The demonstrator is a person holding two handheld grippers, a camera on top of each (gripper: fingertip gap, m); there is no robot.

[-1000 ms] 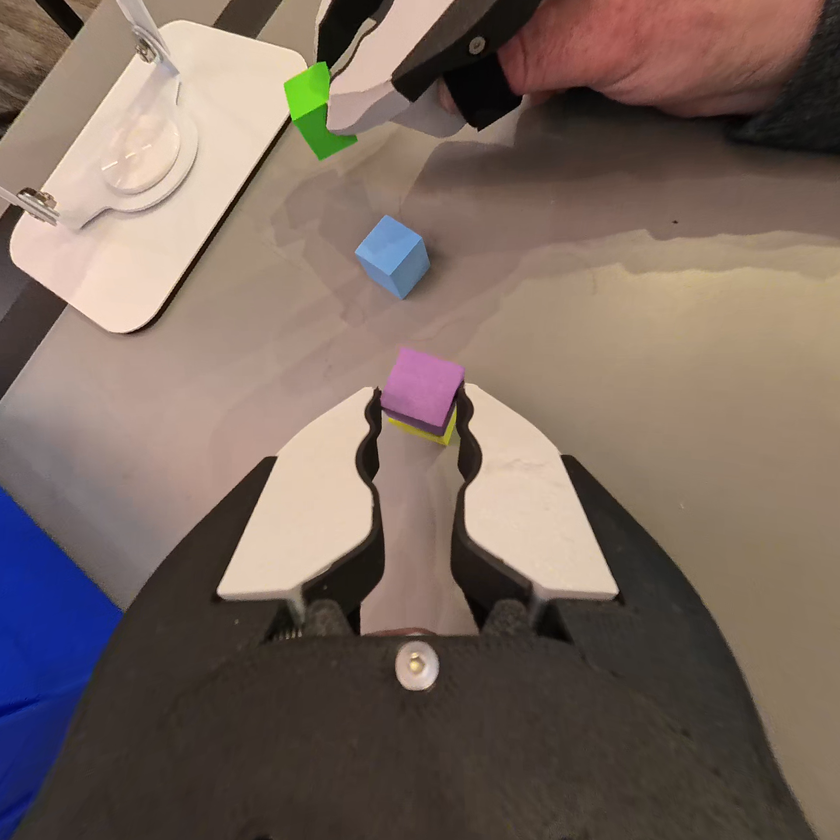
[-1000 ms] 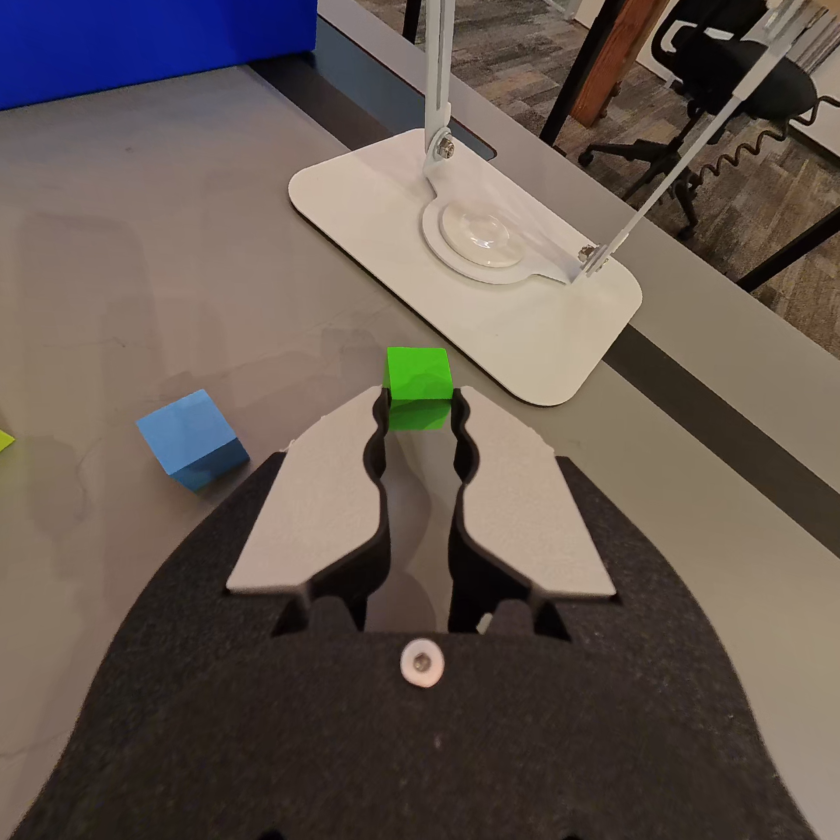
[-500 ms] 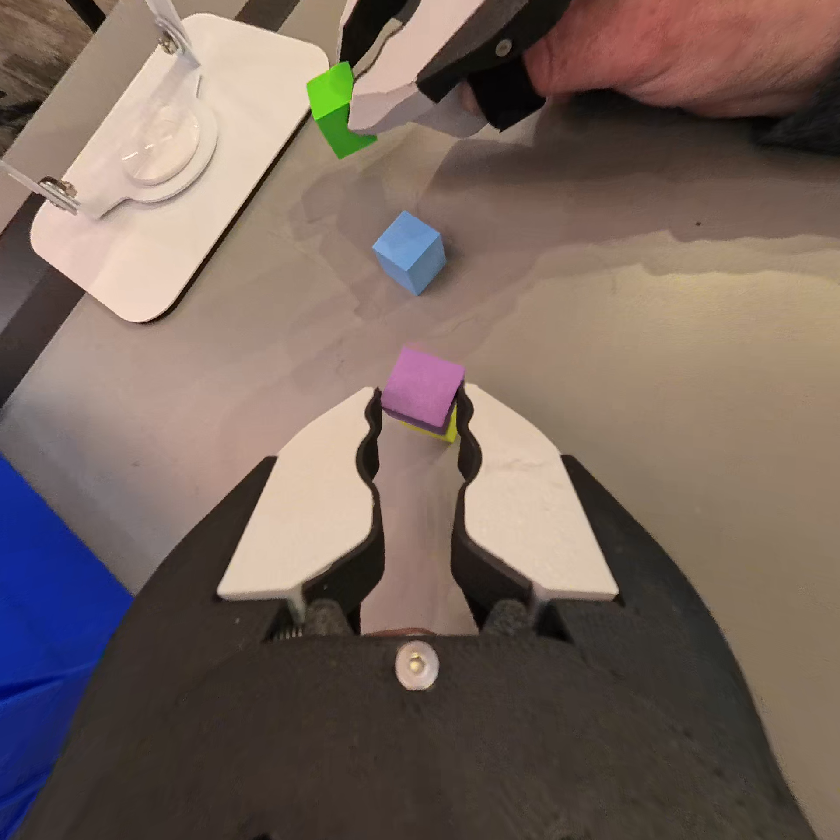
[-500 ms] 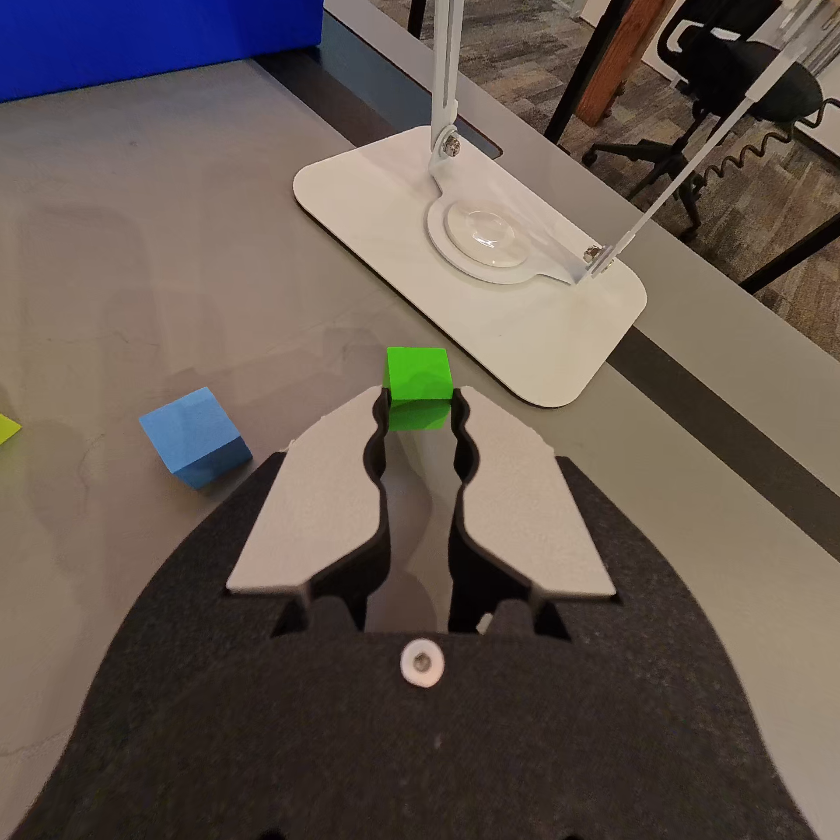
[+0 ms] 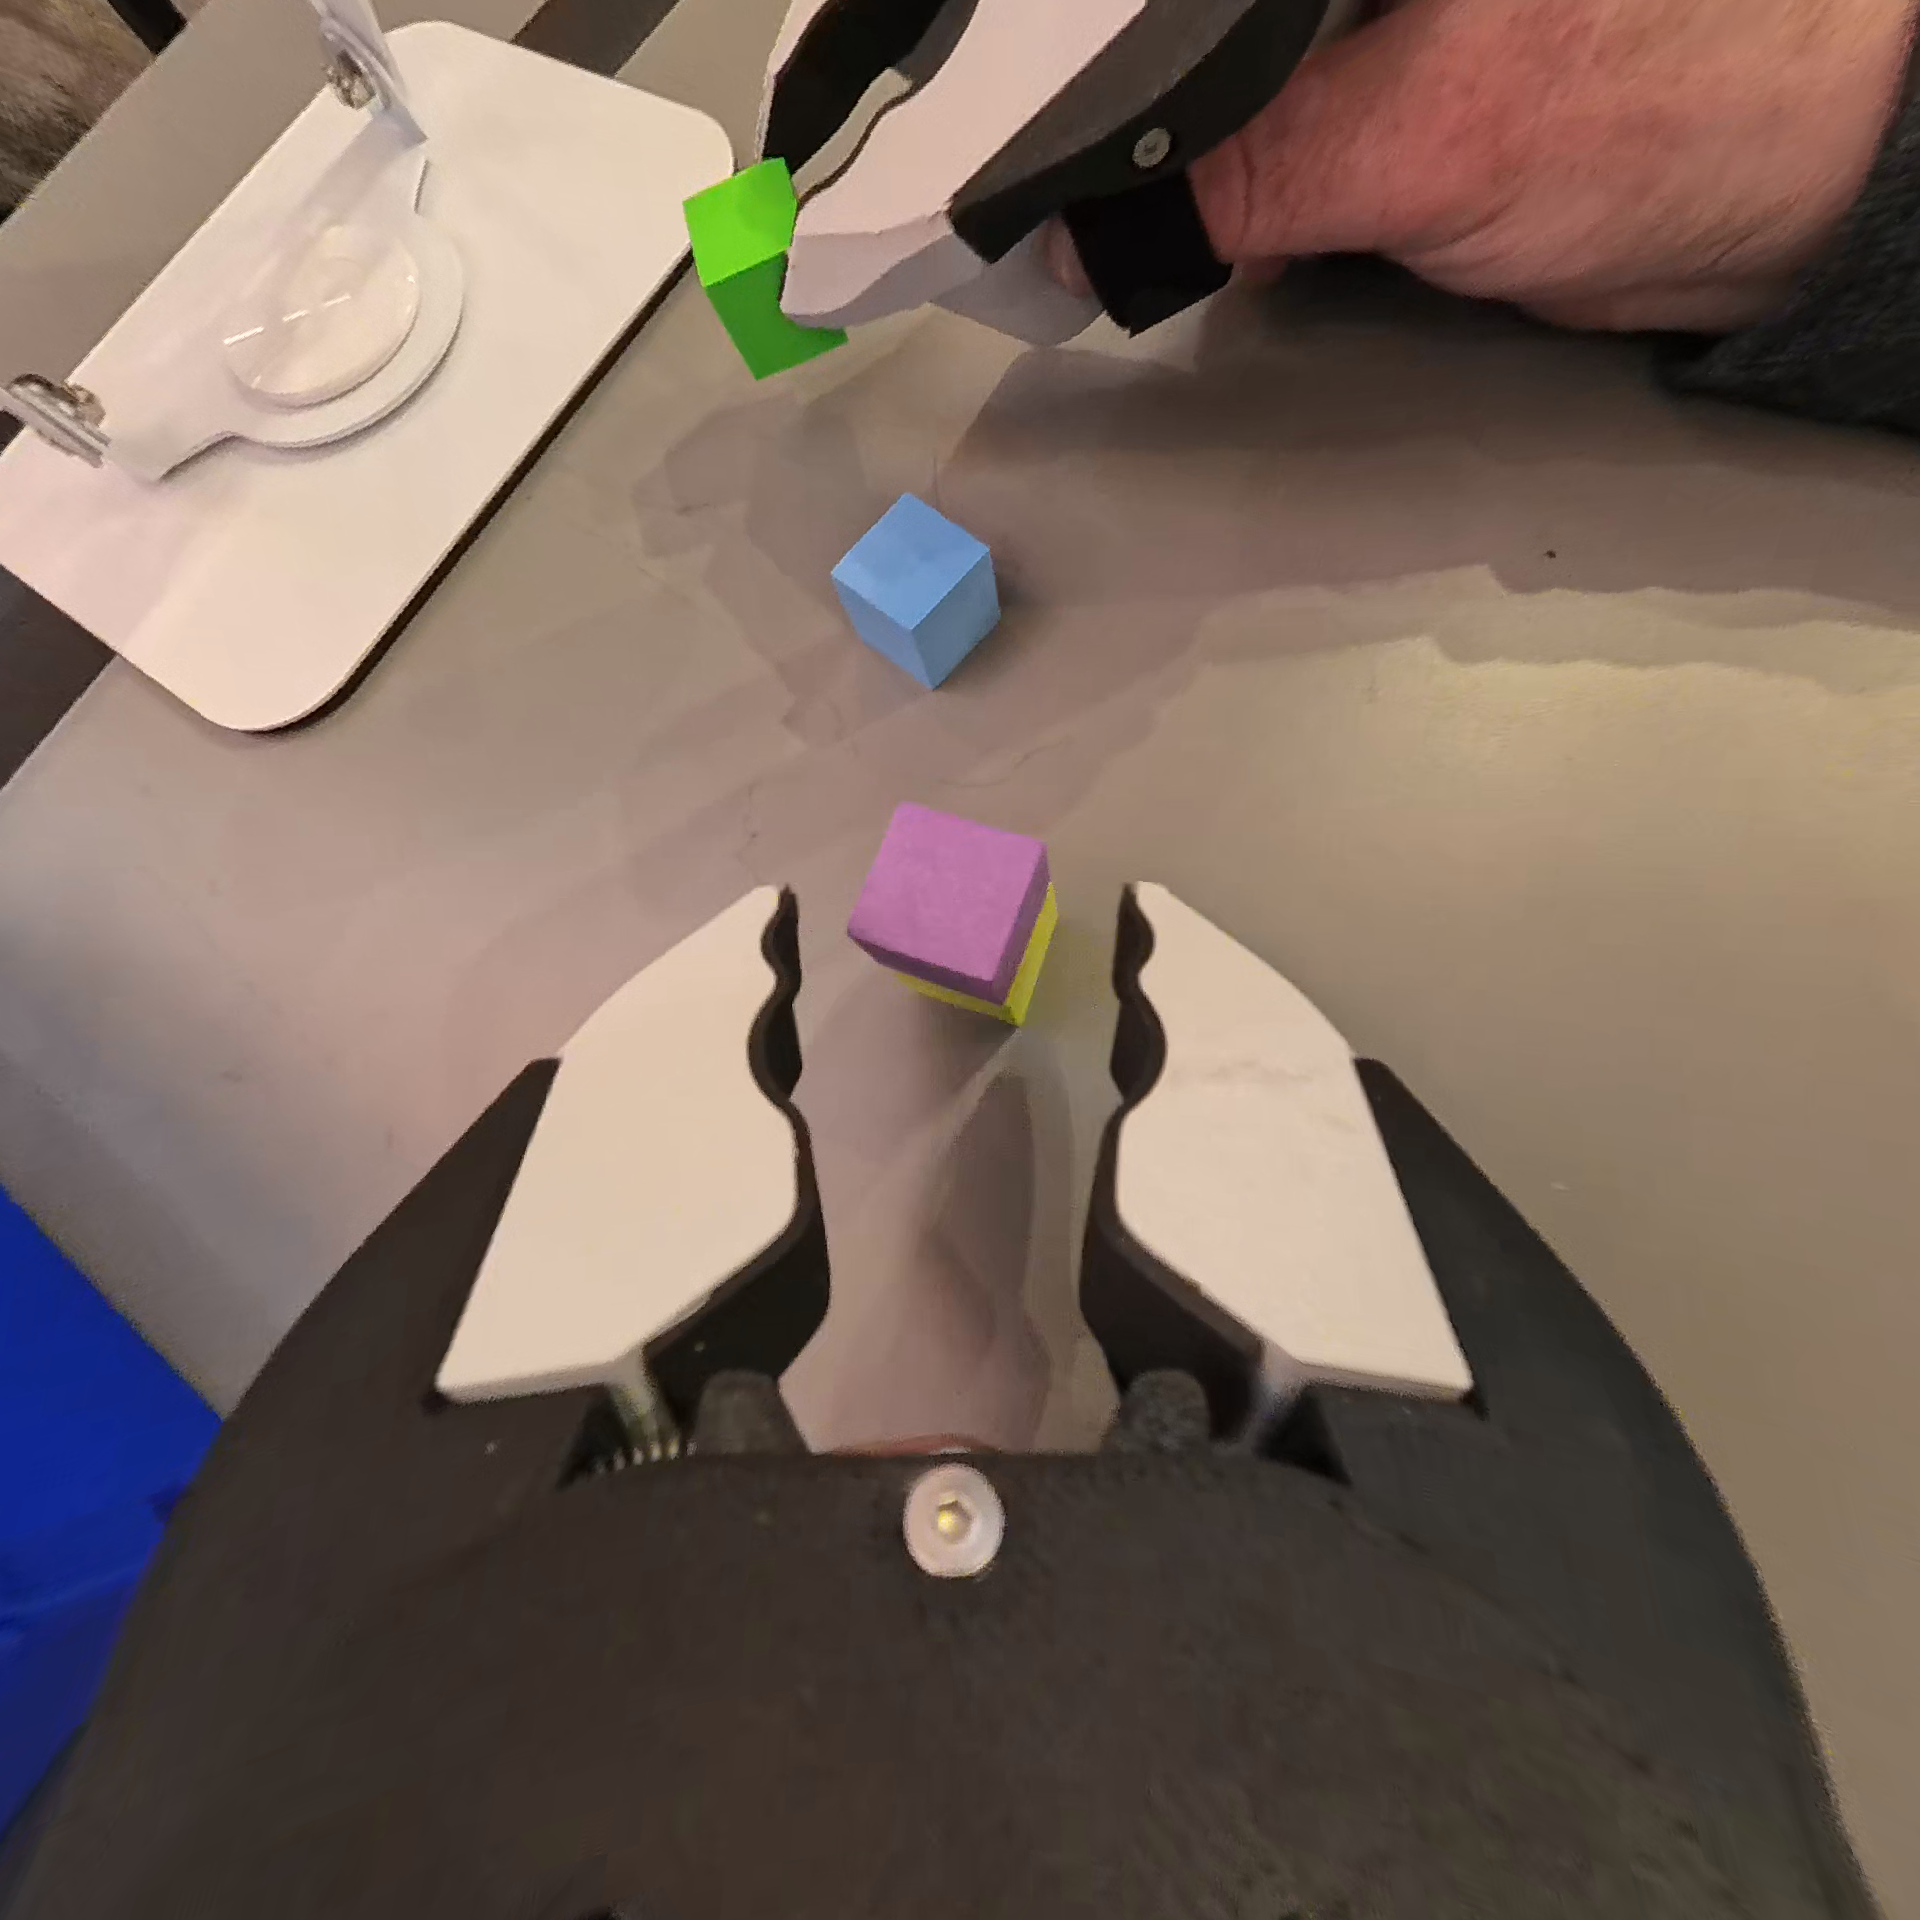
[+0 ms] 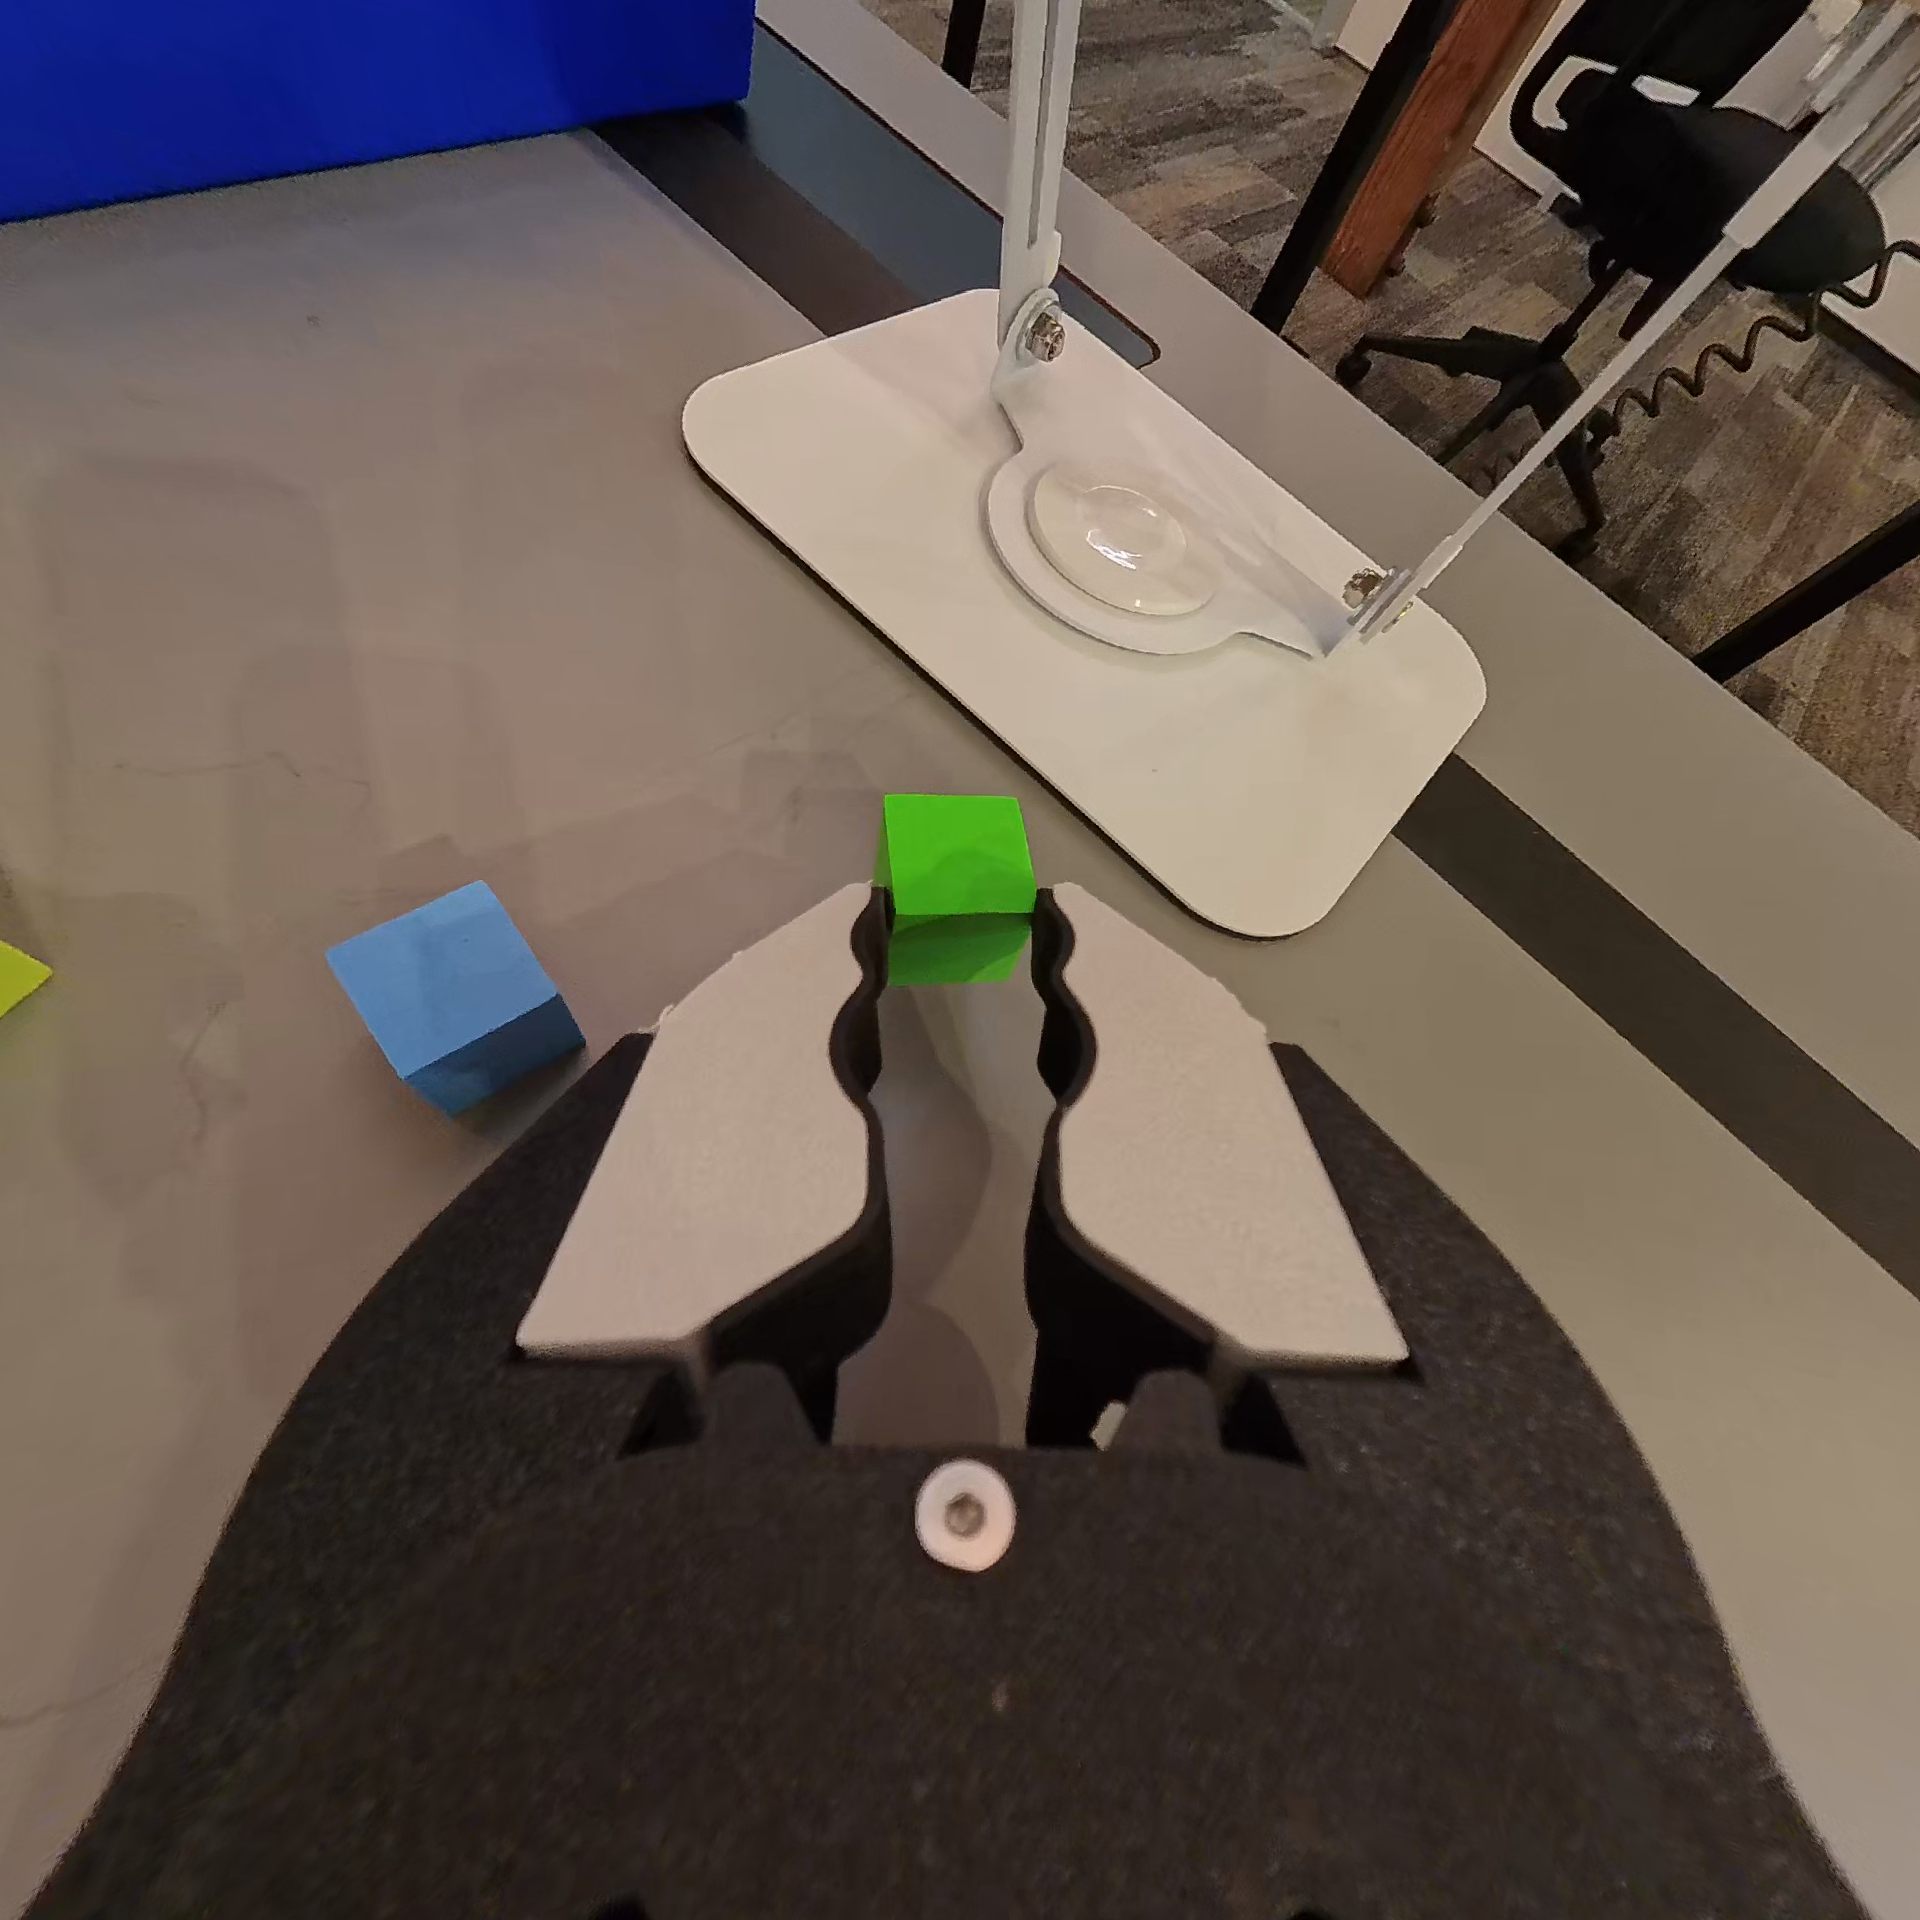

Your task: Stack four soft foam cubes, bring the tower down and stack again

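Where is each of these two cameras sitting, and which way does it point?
Left wrist view: sits on the left gripper, looks along its open fingers at the purple cube on the yellow cube; the right gripper and hand show beyond.
Right wrist view: sits on the right gripper, faces the white lamp base; its fingers clamp the green cube.
Shared: the green cube, blue cube, lamp base.

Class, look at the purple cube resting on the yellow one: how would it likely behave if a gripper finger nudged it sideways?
The purple cube sits skewed, overhanging the yellow cube, so it would probably slide or topple off. Foam likely makes it light. Flat faces suggest no rolling.
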